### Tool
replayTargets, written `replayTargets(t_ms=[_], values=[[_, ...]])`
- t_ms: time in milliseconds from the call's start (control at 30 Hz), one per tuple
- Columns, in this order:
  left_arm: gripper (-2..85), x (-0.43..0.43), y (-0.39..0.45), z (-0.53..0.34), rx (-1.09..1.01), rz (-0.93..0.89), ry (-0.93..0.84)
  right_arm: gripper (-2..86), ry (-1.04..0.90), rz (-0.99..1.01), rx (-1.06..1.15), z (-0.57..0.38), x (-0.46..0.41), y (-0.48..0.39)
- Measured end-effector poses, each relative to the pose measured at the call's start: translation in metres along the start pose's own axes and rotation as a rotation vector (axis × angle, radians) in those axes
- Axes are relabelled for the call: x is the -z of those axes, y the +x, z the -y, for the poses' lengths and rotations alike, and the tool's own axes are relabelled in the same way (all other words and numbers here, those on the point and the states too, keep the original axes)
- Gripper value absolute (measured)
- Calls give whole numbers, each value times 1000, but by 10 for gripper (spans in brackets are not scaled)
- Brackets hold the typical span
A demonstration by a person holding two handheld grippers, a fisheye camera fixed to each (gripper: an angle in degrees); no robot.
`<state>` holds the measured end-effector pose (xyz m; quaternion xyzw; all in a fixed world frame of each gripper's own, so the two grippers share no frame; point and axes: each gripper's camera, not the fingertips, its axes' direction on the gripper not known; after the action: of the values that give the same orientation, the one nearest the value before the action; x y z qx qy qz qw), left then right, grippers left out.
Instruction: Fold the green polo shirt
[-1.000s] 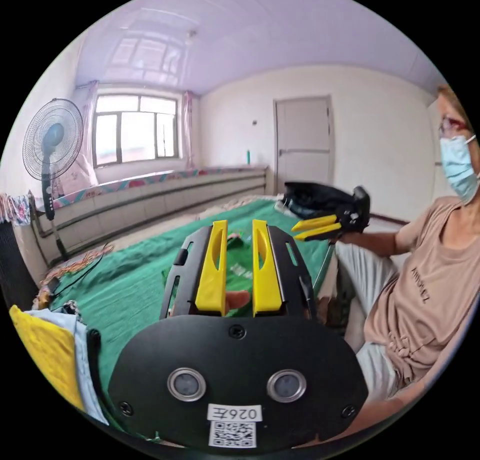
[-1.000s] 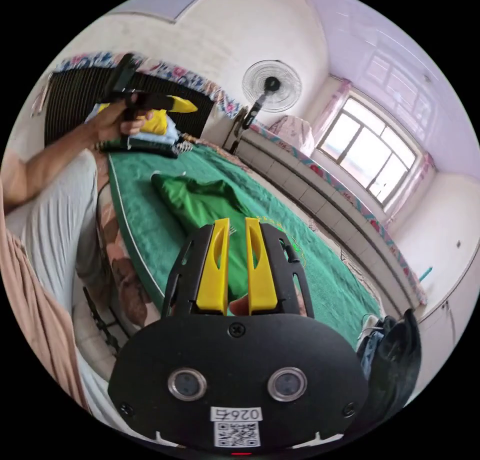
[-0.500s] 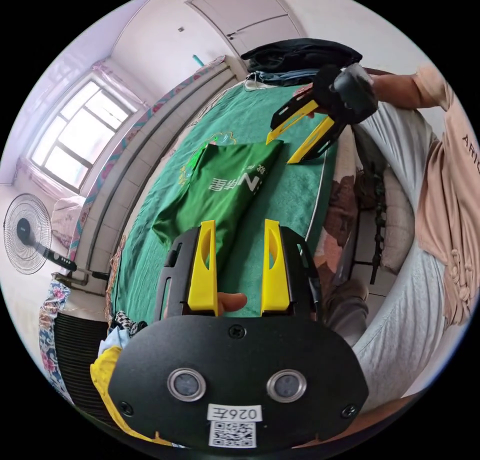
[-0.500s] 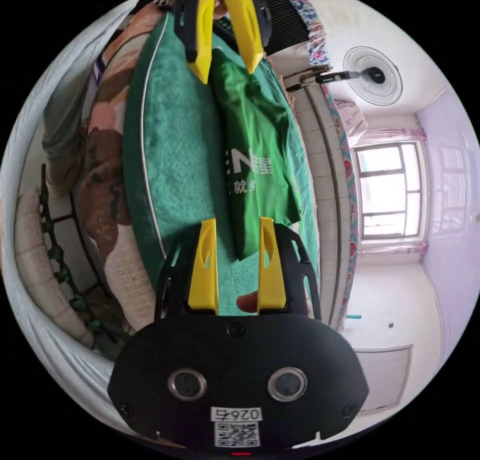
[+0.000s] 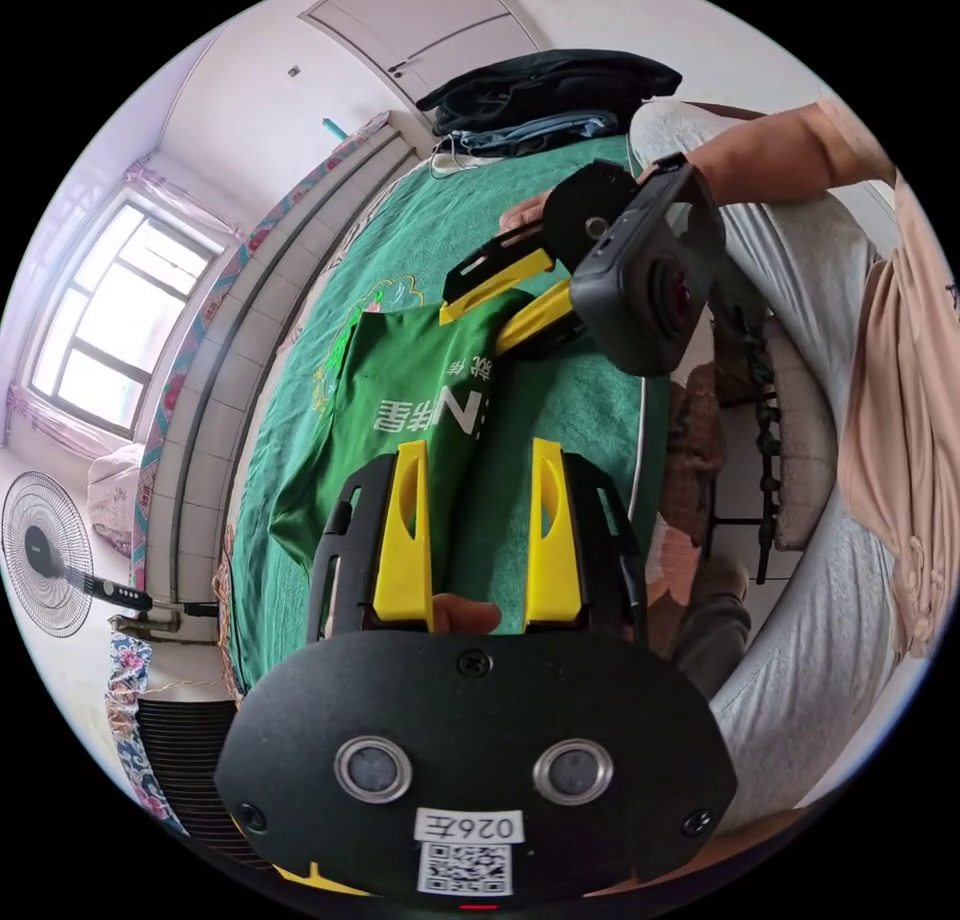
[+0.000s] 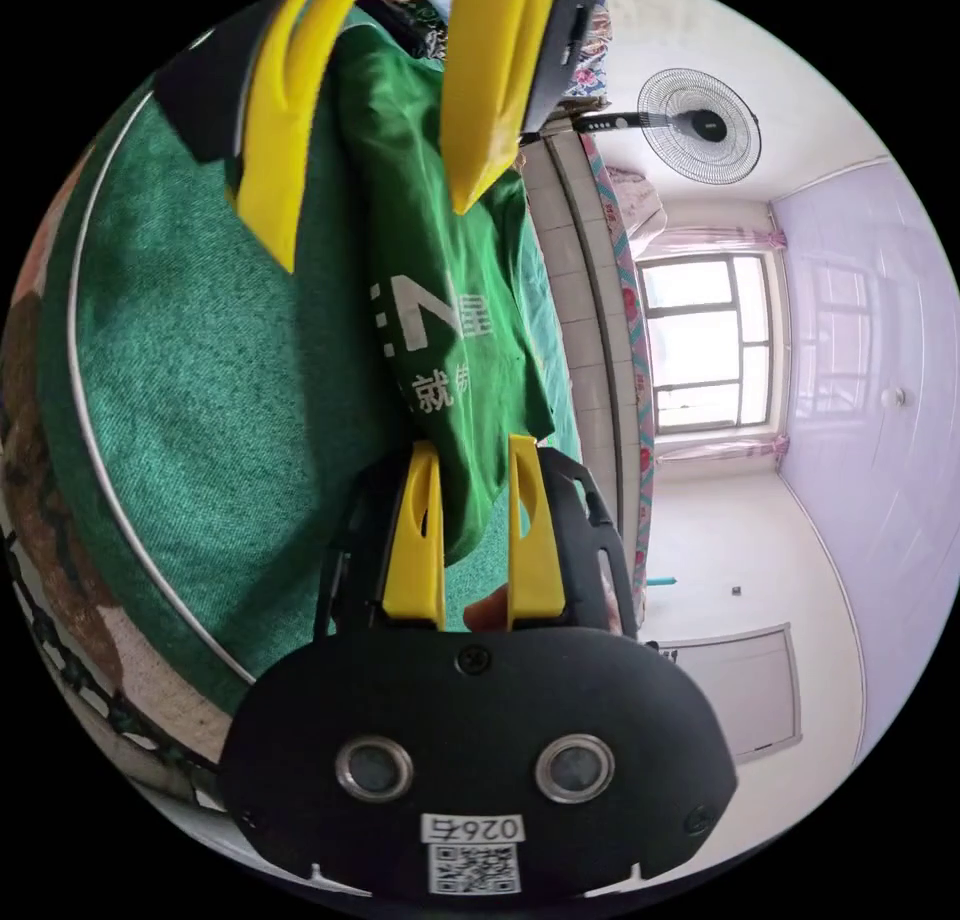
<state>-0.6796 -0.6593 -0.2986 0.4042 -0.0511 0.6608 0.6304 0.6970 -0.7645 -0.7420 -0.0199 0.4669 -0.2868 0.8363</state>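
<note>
Left gripper view: green polo shirt [image 5: 400, 410] flat on green bed cover [image 5: 560, 410], long axis running from left gripper [image 5: 468, 460], jaws spread and empty at near end, to right gripper [image 5: 480, 310], likewise parted, straddling far end.

I see a green-covered bed [image 5: 585, 415] carrying the green polo shirt [image 5: 400, 410] and dark folded clothes [image 5: 545, 90].

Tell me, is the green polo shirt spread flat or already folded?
Partly folded: the green polo shirt lies as a long narrow strip on the green blanket, sides turned in.
</note>
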Motion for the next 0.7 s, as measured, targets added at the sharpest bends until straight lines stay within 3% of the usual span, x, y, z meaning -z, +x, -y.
replayTargets(t_ms=[167,300,400,700], values=[[170,-38,-17,24,-10,53,-16,-9,47,-78,-2,10,11,20],[171,-70,-33,38,-9,142,-95,-11,70,-23,-50,14,18,49],[164,-95,-62,44,52,111,-159,-12,73,29,-100,14,13,74],[138,-127,-137,-38,220,127,-320,-12,72,97,-149,3,-15,98]])
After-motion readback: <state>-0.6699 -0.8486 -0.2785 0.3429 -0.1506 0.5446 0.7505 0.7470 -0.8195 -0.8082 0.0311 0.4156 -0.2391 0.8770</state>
